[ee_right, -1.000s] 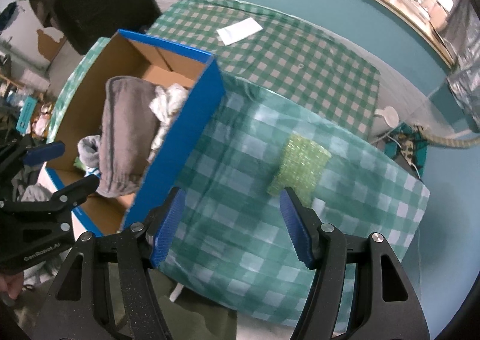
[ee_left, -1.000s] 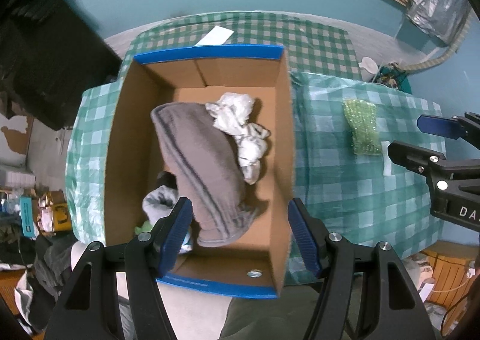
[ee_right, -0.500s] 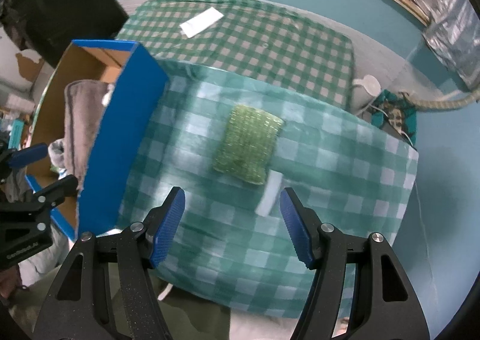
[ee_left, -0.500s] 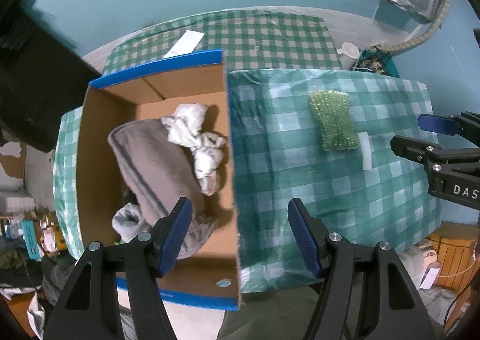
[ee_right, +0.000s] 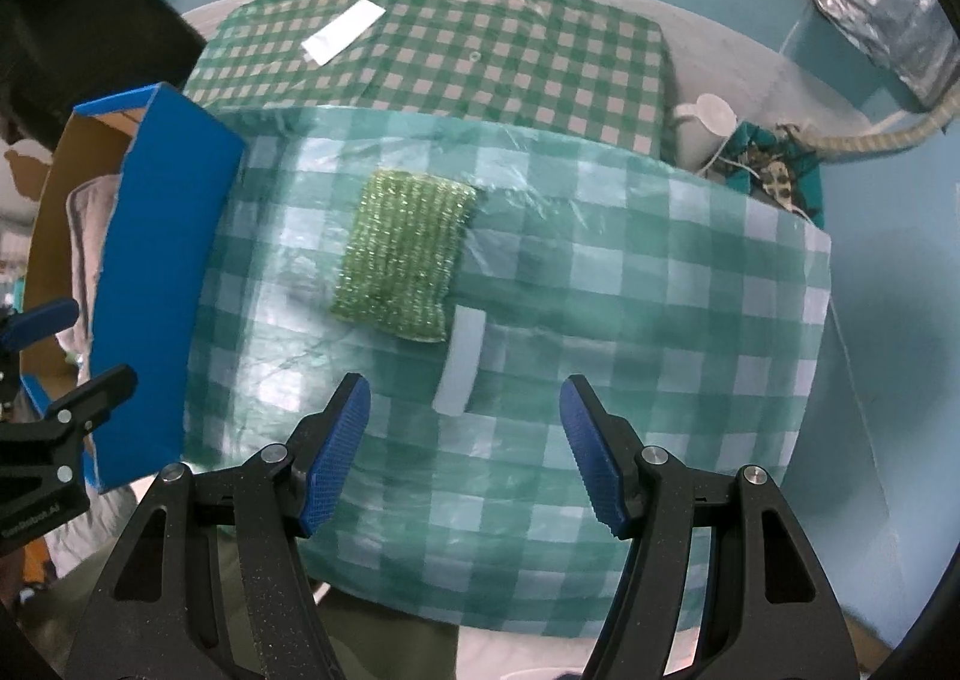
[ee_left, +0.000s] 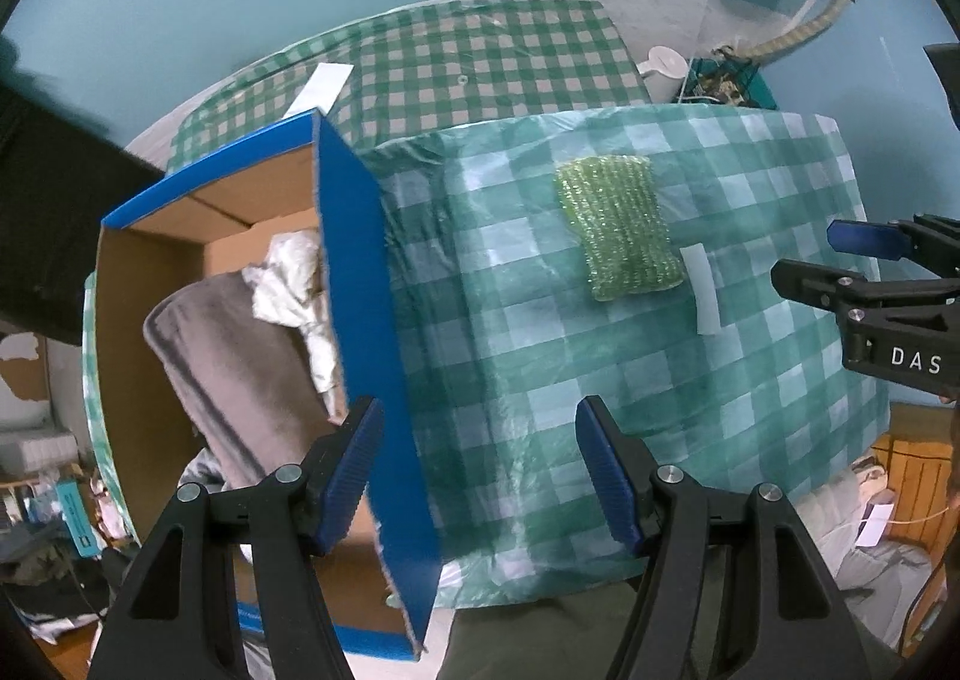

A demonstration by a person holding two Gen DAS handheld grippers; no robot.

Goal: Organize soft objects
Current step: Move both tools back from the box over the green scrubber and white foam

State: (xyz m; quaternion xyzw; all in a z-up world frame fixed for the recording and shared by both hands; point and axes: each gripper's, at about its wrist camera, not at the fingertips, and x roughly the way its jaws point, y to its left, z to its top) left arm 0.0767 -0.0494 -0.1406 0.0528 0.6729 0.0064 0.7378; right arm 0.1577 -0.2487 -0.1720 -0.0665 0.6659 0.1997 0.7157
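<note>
Green sparkly scrubbing sponge (ee_right: 403, 255) lies flat on the table with the teal checked plastic cover (ee_right: 660, 320), toward its far edge and roughly midway between the blue-rimmed cardboard box (ee_left: 354, 284) at the table's left edge and the table's right edge. A short strip of white tape (ee_right: 461, 360) sits on the cover just beside the sponge's near right corner, slanting toward the near edge. Inside the box, a grey towel (ee_left: 240, 362) is draped over the other contents, and crumpled white cloth (ee_left: 294, 278) rests against the box's right wall, touching the towel; a bit of pale fabric shows under the towel near the box's near end. The left gripper (ee_left: 474, 464) hangs above the near part of the table, its jaws apart and holding nothing, the left finger over the box's right wall and the right finger over the checked cover. The right gripper (ee_right: 465, 449) points down over the near middle of the table, its jaws also apart and empty, with the tape strip and the sponge lying beyond its fingertips. Behind the table stands a second surface with a darker green checked cloth (ee_right: 480, 50), and a white paper slip (ee_right: 343, 39) lies on it near its left end.
</note>
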